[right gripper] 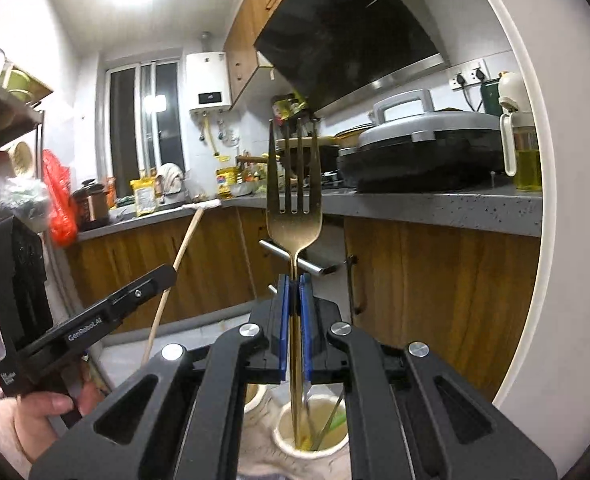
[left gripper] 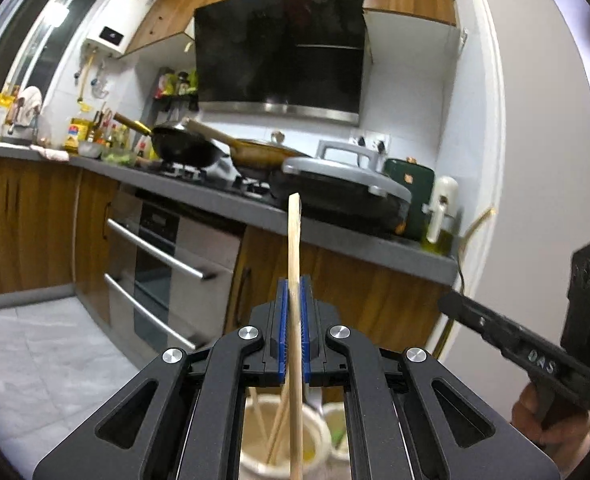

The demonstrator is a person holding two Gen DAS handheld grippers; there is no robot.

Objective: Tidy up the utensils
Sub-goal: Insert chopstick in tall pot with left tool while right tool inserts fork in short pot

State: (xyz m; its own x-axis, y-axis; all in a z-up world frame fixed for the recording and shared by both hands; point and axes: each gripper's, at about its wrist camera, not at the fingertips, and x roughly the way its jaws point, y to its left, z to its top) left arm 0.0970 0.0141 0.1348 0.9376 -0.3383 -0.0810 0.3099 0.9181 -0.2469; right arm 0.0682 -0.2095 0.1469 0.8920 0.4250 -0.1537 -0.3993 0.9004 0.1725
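My left tongs point(left gripper: 293, 292) are pinching a wooden chopstick point(left gripper: 294, 248) between the blue pads point(left gripper: 282, 320). The stick stands nearly upright, its top end in front of the grey counter point(left gripper: 255, 210). Its lower end runs down over a pale cup point(left gripper: 251, 440) that holds more chopsticks. A second pale cup point(left gripper: 337, 412) sits just beside it to the right.

My right tongs point(right gripper: 294, 294) are pressed together on the handle of a brass-coloured fork point(right gripper: 293, 200), tines up. The handle reaches down into a pale cup point(right gripper: 291, 444) with other utensils; another cup point(right gripper: 255, 394) stands beside it on the left. From the right wrist view the chopstick point(right gripper: 179, 264) leans out of my left tongs point(right gripper: 167, 274).
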